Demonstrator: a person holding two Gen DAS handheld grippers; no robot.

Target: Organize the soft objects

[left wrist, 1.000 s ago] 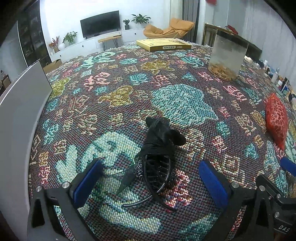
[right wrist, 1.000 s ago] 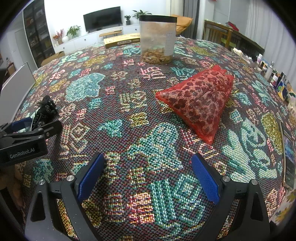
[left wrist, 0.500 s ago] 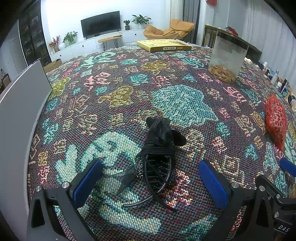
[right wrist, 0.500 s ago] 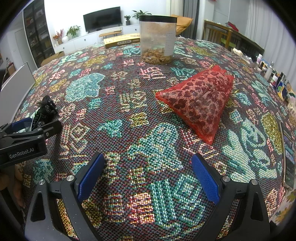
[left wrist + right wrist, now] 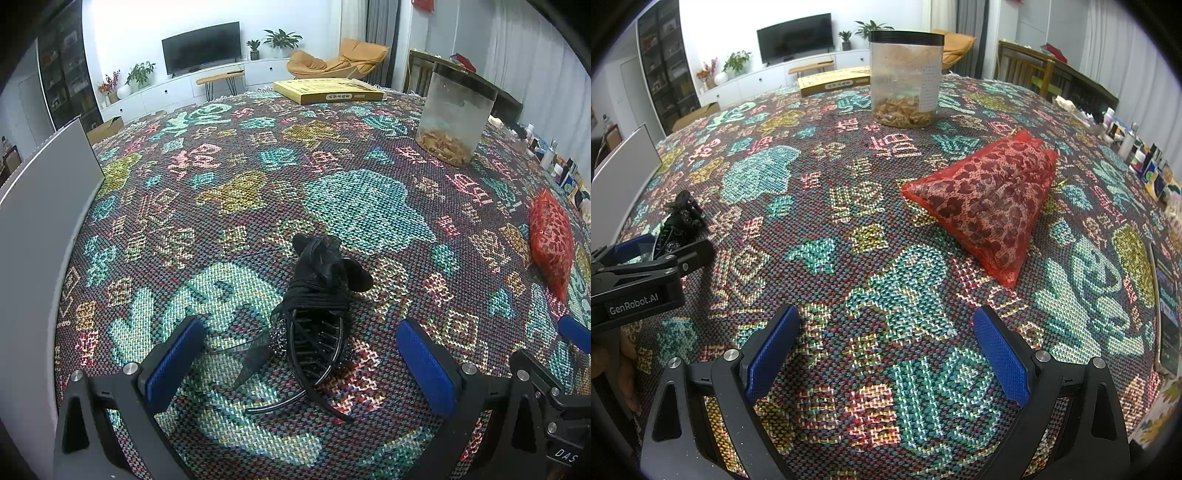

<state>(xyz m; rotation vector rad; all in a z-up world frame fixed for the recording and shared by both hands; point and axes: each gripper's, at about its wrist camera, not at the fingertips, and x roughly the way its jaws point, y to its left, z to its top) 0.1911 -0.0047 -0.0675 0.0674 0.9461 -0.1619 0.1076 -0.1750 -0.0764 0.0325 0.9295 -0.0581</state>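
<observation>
From my seat almost nothing has changed over the last second. My left gripper (image 5: 297, 360) still hovers with its jaws spread wide, the black hair accessory bundle (image 5: 317, 299) lying on the patterned tablecloth (image 5: 229, 192) between and just ahead of the blue pads (image 5: 173, 363), untouched; it has crept a shade nearer, if at all. I think it is a claw clip wrapped in dark fabric, though the tangle is hard to read. My right gripper (image 5: 882, 354) stays wide too, holding nothing, the red mesh bag (image 5: 990, 199) resting ahead to its right, near the clear jar (image 5: 905, 79).
</observation>
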